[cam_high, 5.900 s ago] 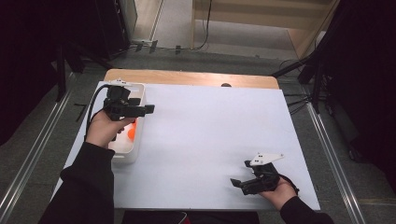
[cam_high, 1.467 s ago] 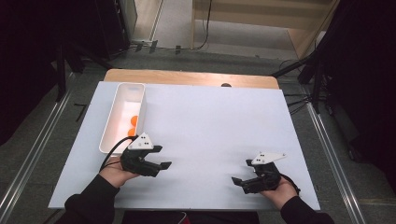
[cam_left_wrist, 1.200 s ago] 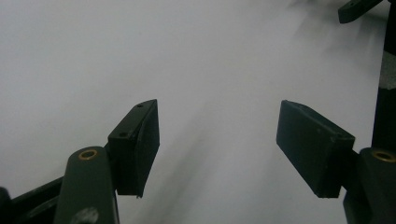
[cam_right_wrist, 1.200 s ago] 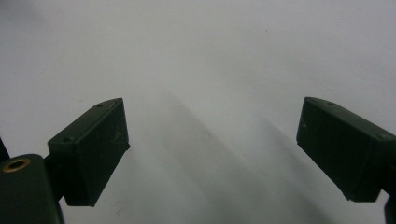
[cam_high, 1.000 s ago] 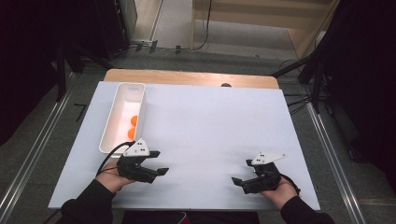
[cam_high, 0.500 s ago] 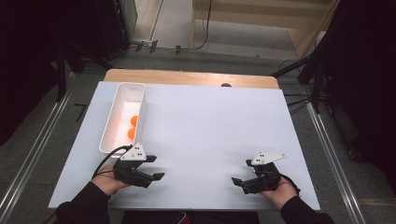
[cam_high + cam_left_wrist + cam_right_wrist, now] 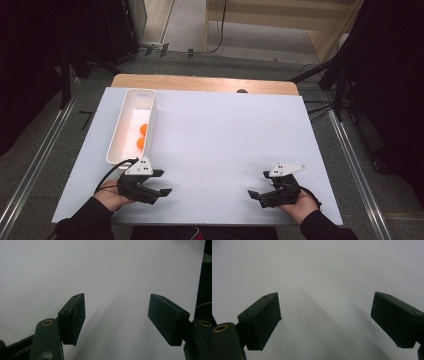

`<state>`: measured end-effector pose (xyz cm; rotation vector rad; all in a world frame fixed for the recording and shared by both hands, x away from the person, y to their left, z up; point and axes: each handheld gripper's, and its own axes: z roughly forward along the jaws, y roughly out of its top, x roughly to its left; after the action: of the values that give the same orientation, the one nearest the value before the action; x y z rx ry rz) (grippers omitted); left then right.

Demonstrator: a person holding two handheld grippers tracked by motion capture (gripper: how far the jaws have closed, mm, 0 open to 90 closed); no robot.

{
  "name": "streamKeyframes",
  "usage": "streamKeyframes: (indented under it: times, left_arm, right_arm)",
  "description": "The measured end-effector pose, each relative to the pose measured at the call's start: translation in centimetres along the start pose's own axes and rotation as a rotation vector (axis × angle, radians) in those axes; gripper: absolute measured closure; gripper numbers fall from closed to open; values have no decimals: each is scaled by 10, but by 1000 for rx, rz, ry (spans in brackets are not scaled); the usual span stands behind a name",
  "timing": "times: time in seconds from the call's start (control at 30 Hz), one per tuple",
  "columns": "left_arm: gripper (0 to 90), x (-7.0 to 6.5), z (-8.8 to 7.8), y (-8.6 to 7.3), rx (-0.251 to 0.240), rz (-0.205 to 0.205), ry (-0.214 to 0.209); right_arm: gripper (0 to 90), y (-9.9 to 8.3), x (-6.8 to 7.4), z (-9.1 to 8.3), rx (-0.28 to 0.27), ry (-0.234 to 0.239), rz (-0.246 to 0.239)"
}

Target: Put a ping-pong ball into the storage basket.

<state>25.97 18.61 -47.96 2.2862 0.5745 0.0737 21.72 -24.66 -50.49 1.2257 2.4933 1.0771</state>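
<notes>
Fingers of the left gripper stand apart with bare white surface between the pads; nothing held. Same on the right gripper: pads spread, empty gap, only shadow on the sheet beneath.

High view: left gripper rests at the near left edge of the white table, just below the near end of the white tray. Right gripper sits at the near right, well apart from it. Two orange balls lie inside the tray, toward its near half, close to one another; whether they touch I cannot tell.

Judgement: both hands look parked, so the sorting appears finished or paused.

Risks from here:
- Left gripper's cable loops close to the tray's near end. A quick lift of that hand could drag the cable against the tray and shift it.
- Tray is light-looking and narrow; a knock on its long wall could tip it and let the balls roll out across the smooth table, possibly over an edge.
- Reaching back in with jaws only part open risks pushing a ball away rather than straddling it.
</notes>
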Motion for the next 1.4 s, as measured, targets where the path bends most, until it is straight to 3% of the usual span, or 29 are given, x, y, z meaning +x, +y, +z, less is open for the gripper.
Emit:
streamKeyframes:
  times: [1.4]
  left_arm:
    - [304,0,-1,-4,13,3,-1]
  right_arm:
    - [78,0,0,1,4,-2,-2]
